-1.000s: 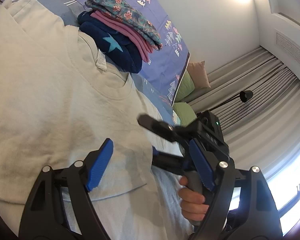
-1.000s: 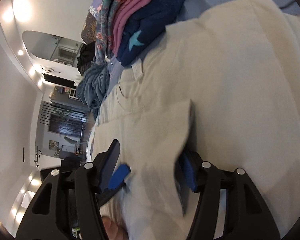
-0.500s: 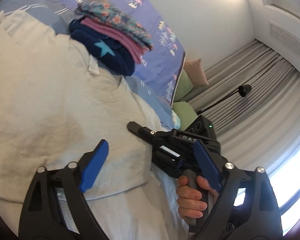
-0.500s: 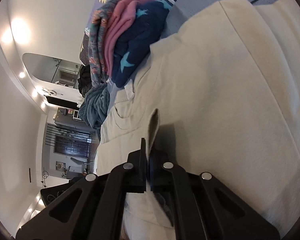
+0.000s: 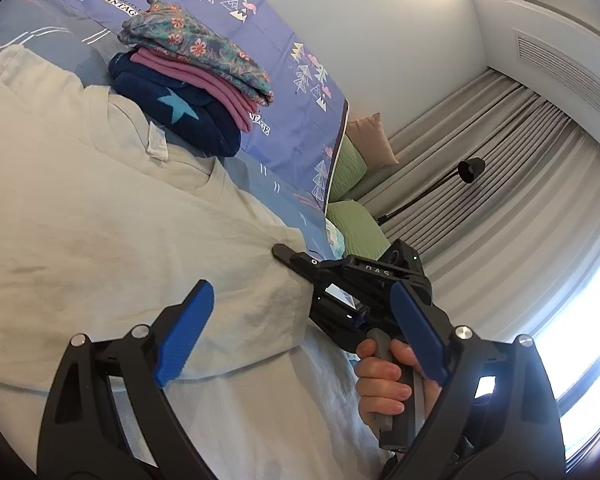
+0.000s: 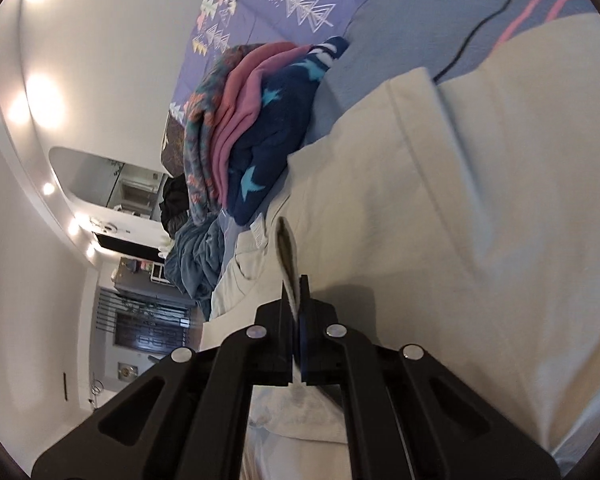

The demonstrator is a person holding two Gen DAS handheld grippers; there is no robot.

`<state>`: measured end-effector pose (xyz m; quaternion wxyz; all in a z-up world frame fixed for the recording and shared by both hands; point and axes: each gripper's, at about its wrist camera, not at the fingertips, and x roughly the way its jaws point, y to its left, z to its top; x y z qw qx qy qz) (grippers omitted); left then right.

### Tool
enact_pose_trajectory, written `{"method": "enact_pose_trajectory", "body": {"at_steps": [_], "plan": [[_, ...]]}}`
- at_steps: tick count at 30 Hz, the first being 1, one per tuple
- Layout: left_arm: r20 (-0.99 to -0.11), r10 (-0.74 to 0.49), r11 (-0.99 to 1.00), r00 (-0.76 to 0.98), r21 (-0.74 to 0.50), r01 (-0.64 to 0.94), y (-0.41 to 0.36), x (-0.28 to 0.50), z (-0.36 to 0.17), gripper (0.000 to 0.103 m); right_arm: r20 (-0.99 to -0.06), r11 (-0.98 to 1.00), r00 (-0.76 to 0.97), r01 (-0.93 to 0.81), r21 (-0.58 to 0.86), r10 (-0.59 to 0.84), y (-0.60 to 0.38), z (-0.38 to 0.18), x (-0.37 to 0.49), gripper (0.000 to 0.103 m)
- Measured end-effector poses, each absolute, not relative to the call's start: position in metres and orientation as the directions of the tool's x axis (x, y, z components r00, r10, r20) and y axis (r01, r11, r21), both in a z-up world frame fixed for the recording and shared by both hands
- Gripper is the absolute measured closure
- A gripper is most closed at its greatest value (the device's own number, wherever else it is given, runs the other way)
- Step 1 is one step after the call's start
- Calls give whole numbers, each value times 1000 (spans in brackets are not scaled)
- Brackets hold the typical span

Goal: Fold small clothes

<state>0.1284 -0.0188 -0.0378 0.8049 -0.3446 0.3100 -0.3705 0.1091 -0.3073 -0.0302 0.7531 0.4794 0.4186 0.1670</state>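
**Pinching the sleeve for a fold**

Left wrist view: cream shirt (image 5: 100,232) lies flat on the bed (image 5: 284,192), collar toward the stack (image 5: 192,92) of folded clothes. Thin, limp cloth; likely light, will sag, best taken at a hem or sleeve edge. Left gripper (image 5: 300,332) hovers over the sleeve, jaws wide, nothing between them. Right gripper (image 5: 296,258) nips the sleeve edge, a hand (image 5: 384,384) on its handle.

Right wrist view: right gripper (image 6: 298,320) clamped tight on a standing fold of shirt (image 6: 440,240).
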Motion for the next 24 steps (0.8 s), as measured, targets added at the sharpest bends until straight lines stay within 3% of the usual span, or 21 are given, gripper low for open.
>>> {"method": "enact_pose_trajectory", "body": {"at_steps": [14, 24], "plan": [[-275, -812, 495, 514, -790, 360, -22, 130, -44, 10, -518, 520, 669, 224, 825, 533, -340, -34, 109, 101], [-298, -811, 504, 503, -793, 343, -24, 133, -47, 10, -532, 526, 668, 239, 816, 521, -348, -42, 116, 101]]}}
